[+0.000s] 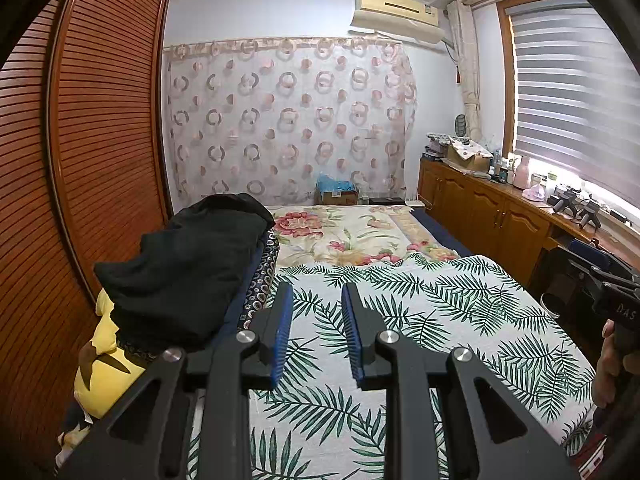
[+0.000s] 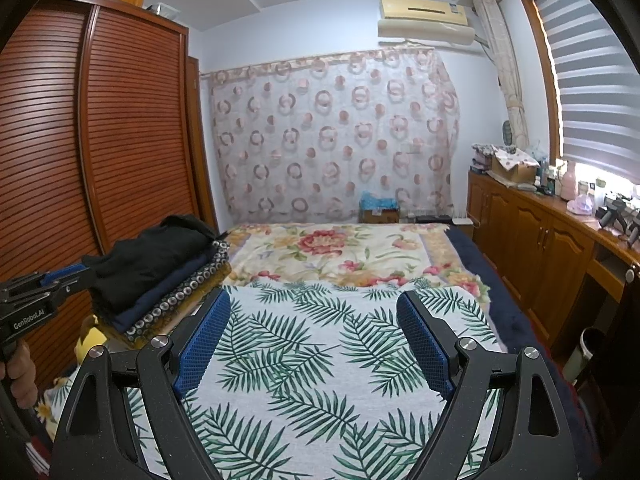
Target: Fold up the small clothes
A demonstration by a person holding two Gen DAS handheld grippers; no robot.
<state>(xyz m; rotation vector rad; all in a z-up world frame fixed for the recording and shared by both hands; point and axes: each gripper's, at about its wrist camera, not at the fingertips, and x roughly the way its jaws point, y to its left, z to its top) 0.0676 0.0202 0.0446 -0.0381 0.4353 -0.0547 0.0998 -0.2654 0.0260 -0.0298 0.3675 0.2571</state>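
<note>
A stack of folded clothes lies on the bed's left side, with a black garment (image 1: pixel 184 264) (image 2: pixel 152 256) on top, a navy piece (image 2: pixel 160 296) under it and a ring-patterned cloth (image 2: pixel 188 284) lower down. A white cloth with green palm leaves (image 1: pixel 420 320) (image 2: pixel 304 360) lies spread flat across the near part of the bed. My left gripper (image 1: pixel 317 288) hovers over the leaf cloth's left part, just right of the stack, open by a narrow gap with nothing between its blue pads. My right gripper (image 2: pixel 313 296) hangs over the same cloth, open wide and empty.
A yellow soft item (image 1: pixel 104 356) sits under the stack. A floral blanket (image 2: pixel 340 252) covers the far bed. A slatted wooden wardrobe (image 1: pixel 100 128) stands on the left. A low wooden cabinet (image 2: pixel 532 240) with clutter runs along the right under the window. A person's hand (image 1: pixel 608 364) holds the right gripper.
</note>
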